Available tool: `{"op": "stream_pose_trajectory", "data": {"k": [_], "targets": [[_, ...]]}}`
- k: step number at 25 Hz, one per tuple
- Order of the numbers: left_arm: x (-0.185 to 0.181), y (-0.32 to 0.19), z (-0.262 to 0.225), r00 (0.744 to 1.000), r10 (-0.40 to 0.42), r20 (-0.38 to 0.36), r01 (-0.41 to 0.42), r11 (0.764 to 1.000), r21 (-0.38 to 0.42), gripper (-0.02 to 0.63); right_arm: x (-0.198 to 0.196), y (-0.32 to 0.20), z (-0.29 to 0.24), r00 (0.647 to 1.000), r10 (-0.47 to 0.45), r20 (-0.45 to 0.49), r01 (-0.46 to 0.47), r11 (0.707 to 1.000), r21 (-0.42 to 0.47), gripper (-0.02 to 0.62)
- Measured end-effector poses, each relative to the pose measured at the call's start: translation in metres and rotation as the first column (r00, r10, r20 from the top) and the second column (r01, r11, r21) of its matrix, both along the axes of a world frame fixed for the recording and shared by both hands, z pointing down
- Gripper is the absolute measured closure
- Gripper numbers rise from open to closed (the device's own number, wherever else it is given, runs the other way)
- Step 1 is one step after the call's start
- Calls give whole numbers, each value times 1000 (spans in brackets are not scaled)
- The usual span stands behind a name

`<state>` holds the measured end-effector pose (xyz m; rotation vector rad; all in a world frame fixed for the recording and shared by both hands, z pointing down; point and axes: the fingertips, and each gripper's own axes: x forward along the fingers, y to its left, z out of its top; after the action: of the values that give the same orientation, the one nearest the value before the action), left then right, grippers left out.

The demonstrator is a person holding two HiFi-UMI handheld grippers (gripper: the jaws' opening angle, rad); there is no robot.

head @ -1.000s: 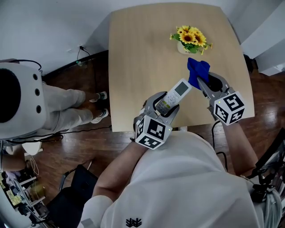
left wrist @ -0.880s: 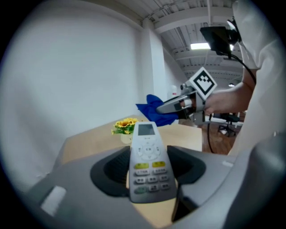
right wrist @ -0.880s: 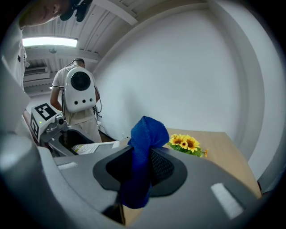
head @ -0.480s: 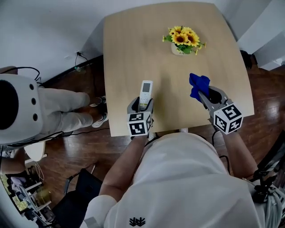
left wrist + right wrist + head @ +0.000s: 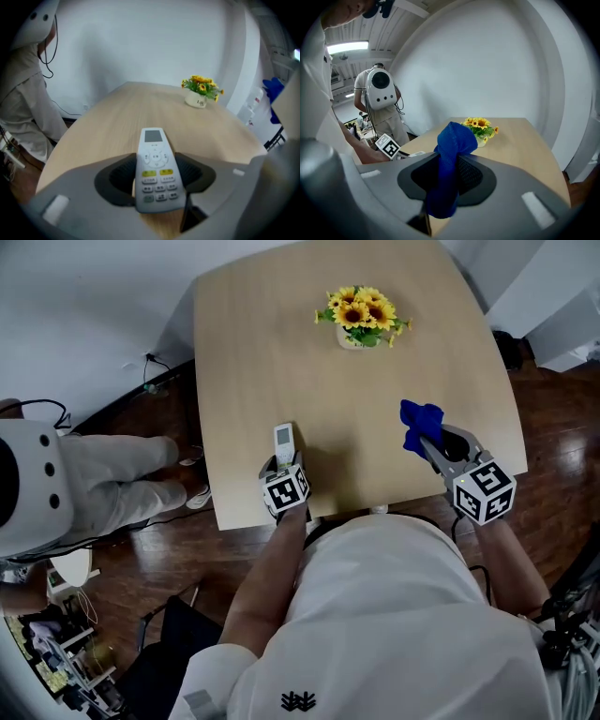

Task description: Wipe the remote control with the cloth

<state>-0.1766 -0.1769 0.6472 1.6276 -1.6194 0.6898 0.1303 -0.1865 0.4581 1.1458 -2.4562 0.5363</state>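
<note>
A white remote control point(image 5: 283, 439) point(image 5: 156, 168) with a small screen and yellow buttons is clamped between the jaws of my left gripper point(image 5: 281, 461) point(image 5: 159, 180), low over the near left edge of the wooden table point(image 5: 272, 352). It points away from me, buttons up. A blue cloth point(image 5: 419, 424) point(image 5: 450, 164) is bunched between the jaws of my right gripper point(image 5: 427, 444) point(image 5: 449, 180), which hangs over the table's near right part. The two grippers are well apart.
A small white pot of sunflowers point(image 5: 361, 315) point(image 5: 200, 91) point(image 5: 480, 129) stands at the far middle of the table. A person with a white backpack point(image 5: 28, 484) stands on the dark wood floor to the left. The table's near edge lies just under both grippers.
My left gripper has swung left and down with the remote, turning it from a diagonal tilt to point straight away. My right gripper with the cloth shifted slightly nearer and lower.
</note>
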Motion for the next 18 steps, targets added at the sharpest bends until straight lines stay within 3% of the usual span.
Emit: {"op": "stream_pose_trajectory", "data": {"k": [7,18], "targets": [[6,7,31,999,25,30,-23,996,-86,328,27,0,3,1000,-7,0,7,1000,-10,502],[4,8,33,1000,19,25,-16,990,-139,327,37,0,9,998,-38,44,38,999,-17,502]]}}
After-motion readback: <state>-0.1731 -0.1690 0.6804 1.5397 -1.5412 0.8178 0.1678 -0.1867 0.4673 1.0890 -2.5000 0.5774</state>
